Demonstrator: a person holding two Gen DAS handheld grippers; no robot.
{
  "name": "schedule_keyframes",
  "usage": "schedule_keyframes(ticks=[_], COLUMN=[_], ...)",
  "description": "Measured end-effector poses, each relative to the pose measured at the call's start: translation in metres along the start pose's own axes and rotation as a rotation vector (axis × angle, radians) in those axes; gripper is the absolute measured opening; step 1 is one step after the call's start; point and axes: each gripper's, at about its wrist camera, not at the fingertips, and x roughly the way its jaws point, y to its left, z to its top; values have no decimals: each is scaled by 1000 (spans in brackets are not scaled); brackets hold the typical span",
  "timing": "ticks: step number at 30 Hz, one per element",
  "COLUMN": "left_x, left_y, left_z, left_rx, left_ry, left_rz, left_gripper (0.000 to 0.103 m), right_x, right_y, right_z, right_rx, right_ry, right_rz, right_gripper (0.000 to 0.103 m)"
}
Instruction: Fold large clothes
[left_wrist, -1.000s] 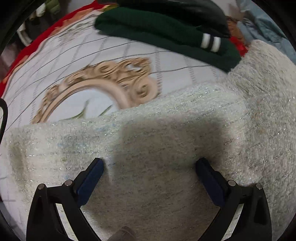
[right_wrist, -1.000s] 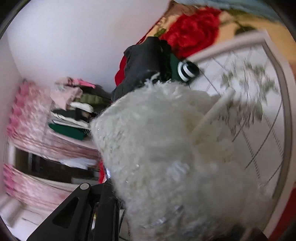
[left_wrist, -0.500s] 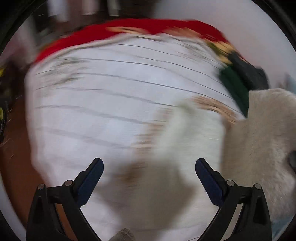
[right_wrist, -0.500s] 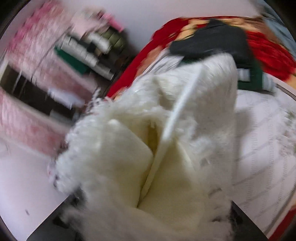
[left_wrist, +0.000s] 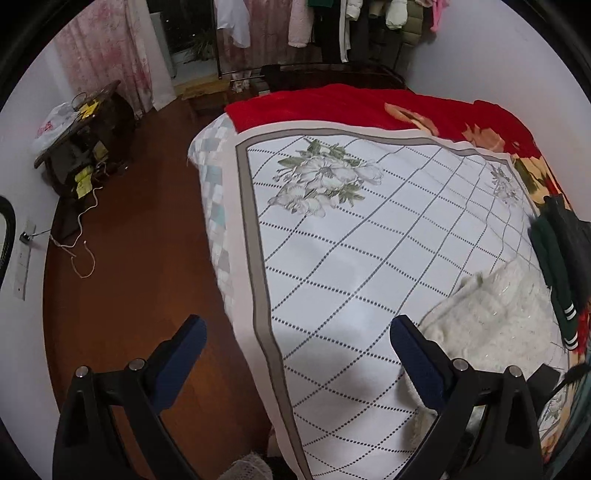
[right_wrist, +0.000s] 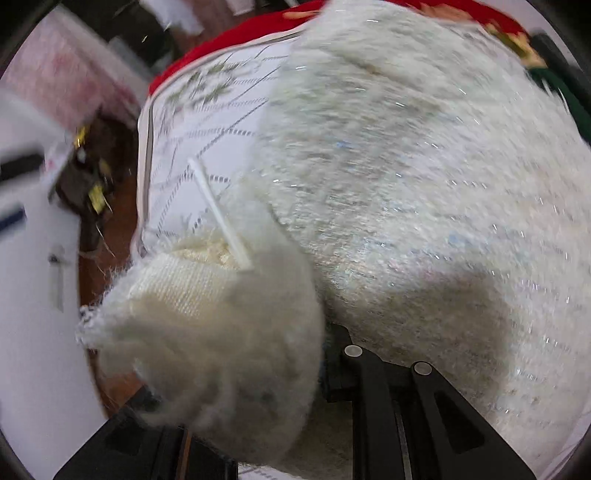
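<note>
Right hand-held gripper (right_wrist: 258, 391) is clamped on a bunched corner of the fluffy cream sweater (right_wrist: 424, 206), with a thick wad of it filling the space between the jaws. Left hand-held gripper (left_wrist: 295, 354) is wide apart and holding nothing, hovering over the near corner of the bed (left_wrist: 332, 251) with half its view hanging over the wooden floor (left_wrist: 140, 280).

The bit that matters: from the left one, the sweater (left_wrist: 491, 325) lies off to its right, just past the right-side finger (left_wrist: 417, 354), stretching away along the bed toward the dark green folded clothes (left_wrist: 550, 266). So the right hand is obviously the nearer one, and I'd guess the left has to swing right to pick up a free edge.

Texture-wise it's a shaggy, fuzzy knit with little glittery threads, and a ribbed smoother inside shows at the pinched part, with a thin white plastic strip (right_wrist: 218, 214) sticking out. It looks soft and floppy, likely to sag. The bedsheet is smooth, white with a dotted diamond grid and grey flowers.
</note>
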Motion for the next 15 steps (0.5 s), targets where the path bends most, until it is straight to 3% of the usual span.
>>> schedule_keyframes(ticks=[2,6,7,9,11,13,15], left_x=[0,-19,-22,-26,-22,-12,8], left_y=[-4,-21,-25,-40,-59,-82,-106], left_z=[10,26,29,36,37,31,16], left_rx=[6,38,41,51,87,145,220], left_ry=[-4,-41,-46,-39,-27,-6,12], left_rz=[-22,-94,-116,-189,-236,-263,-248], left_gripper=[101,101,101,101,101,101,101], right_x=[-4,-37,-49,-71,-93,-108,-121], right_y=[-3,-8,-12,-17,-32,-57,-87], right_z=[3,3,-3,-10,-22,-27,-34], right_rx=[-13,-26,-11,22,104,208,325], right_ry=[-5,47,70,104,126,127,101], right_rz=[27,167,253,380,447,458,407], right_gripper=[26,64,70,73,73,73,73])
